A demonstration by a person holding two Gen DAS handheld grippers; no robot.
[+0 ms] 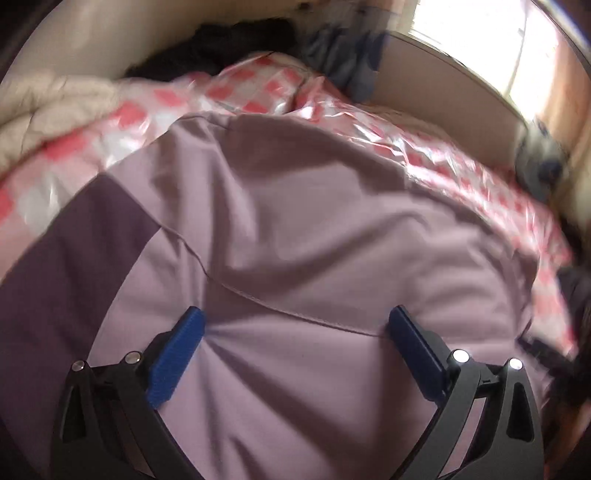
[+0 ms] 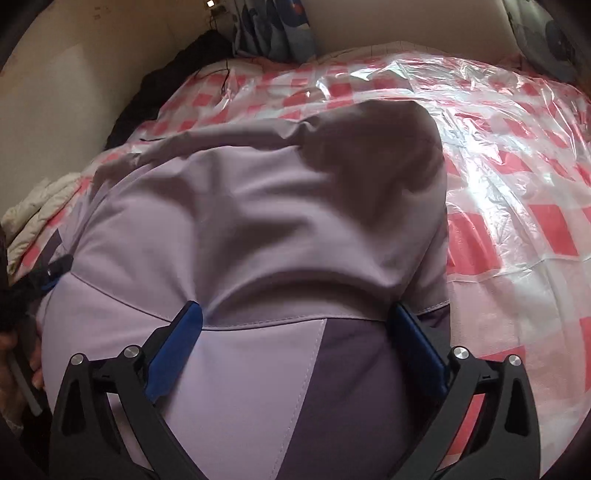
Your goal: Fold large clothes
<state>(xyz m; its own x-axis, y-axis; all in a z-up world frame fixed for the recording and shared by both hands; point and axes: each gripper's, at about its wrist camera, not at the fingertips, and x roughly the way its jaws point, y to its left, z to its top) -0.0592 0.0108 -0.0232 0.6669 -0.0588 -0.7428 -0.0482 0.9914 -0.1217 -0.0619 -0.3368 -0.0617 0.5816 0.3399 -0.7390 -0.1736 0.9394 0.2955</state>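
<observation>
A large lilac garment (image 1: 314, 221) with dark purple panels lies spread on a bed. In the left wrist view my left gripper (image 1: 295, 325) is open, its blue fingers wide apart and pressed down on the lilac cloth near a seam. In the right wrist view the same garment (image 2: 240, 206) fills the middle. My right gripper (image 2: 295, 321) is open too, its fingers straddling a hem where lilac meets a dark purple panel (image 2: 351, 387). The left gripper's blue tip (image 2: 50, 282) shows at the garment's left edge.
The bed is covered by a pink-and-white checked sheet under clear plastic (image 2: 517, 184). A beige quilt (image 1: 44, 107) lies at the left, dark clothes (image 1: 221, 44) and blue fabric (image 2: 277, 29) at the head by the wall. A bright window (image 1: 498, 44) is at the right.
</observation>
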